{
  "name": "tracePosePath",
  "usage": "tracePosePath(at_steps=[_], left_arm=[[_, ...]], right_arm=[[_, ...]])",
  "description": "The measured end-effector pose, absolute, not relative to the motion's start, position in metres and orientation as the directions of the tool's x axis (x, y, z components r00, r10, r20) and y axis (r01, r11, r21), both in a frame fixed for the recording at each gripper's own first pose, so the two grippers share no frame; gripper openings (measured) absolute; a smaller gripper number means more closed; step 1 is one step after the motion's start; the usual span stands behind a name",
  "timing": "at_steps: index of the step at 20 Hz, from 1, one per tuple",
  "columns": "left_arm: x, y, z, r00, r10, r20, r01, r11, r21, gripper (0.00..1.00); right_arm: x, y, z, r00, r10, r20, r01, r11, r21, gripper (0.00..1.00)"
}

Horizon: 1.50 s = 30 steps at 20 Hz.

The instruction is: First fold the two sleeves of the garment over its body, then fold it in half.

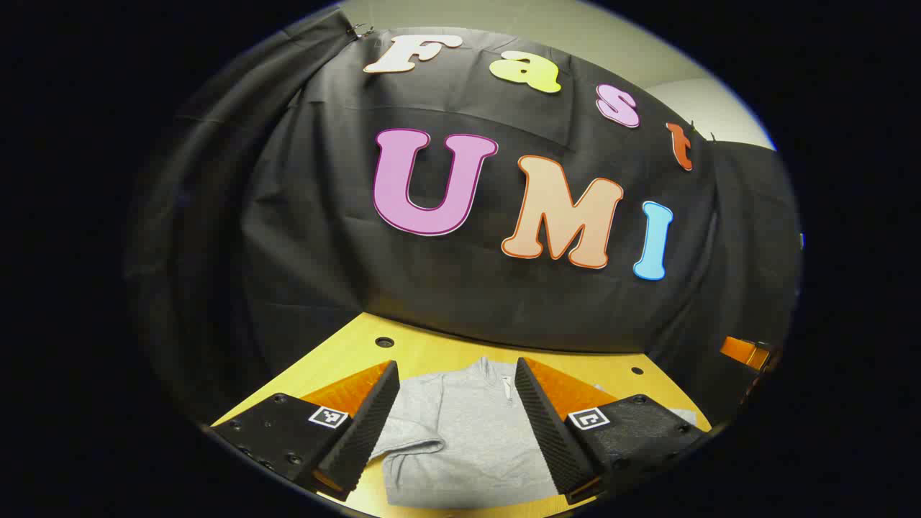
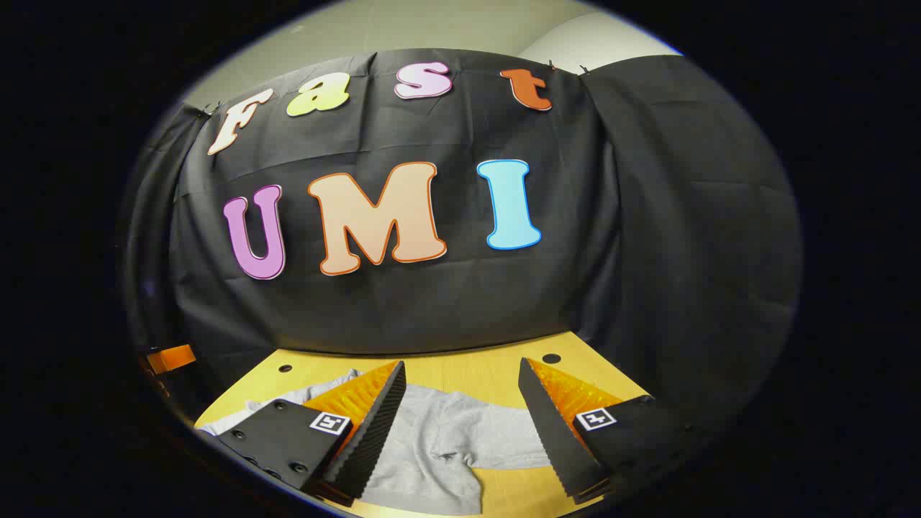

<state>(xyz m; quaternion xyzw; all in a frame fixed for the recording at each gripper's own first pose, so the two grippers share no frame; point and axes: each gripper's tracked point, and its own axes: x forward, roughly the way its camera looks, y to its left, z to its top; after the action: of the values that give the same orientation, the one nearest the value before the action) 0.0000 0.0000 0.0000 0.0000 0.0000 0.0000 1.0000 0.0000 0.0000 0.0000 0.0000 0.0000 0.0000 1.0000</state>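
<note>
I see holes [image 1: 384,342] in the table [image 1: 432,356]. Left claw [image 1: 455,421] and right claw [image 2: 460,424] are spread, empty, above the grey garment [image 1: 468,432], lying flat, zip collar far side.

Matt grey knit garment [image 1: 460,439] on smooth wooden table [image 1: 432,356].
</note>
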Motion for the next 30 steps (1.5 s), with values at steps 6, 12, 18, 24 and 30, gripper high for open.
tracePosePath(at_steps=[6, 12, 18, 24, 30], left_arm=[[-0.002, -0.003, -0.003, 1.000, 0.006, -0.002, -0.006, 1.000, 0.013, 0.93], [-0.003, -0.013, -0.015, 1.000, -0.012, -0.029, 0.013, 1.000, 0.016, 0.95], [-0.002, -0.013, -0.018, 0.999, -0.004, -0.034, 0.004, 1.000, 0.015, 0.92], [-0.002, -0.018, -0.019, 0.999, -0.003, -0.041, 0.004, 1.000, 0.027, 0.95], [-0.002, -0.015, -0.023, 0.998, 0.020, -0.056, -0.018, 0.999, 0.027, 0.95]], right_arm=[[-0.002, -0.012, -0.002, 1.000, -0.021, -0.006, 0.021, 1.000, -0.018, 0.98], [-0.006, -0.028, -0.003, 0.999, -0.050, -0.003, 0.050, 0.998, -0.025, 0.98], [-0.001, -0.088, -0.014, 0.986, -0.164, -0.010, 0.163, 0.986, -0.020, 0.98], [0.010, -0.172, -0.037, 0.950, -0.309, -0.050, 0.309, 0.951, -0.010, 0.95], [0.022, -0.228, -0.077, 0.916, -0.383, -0.123, 0.384, 0.923, -0.014, 0.98]])
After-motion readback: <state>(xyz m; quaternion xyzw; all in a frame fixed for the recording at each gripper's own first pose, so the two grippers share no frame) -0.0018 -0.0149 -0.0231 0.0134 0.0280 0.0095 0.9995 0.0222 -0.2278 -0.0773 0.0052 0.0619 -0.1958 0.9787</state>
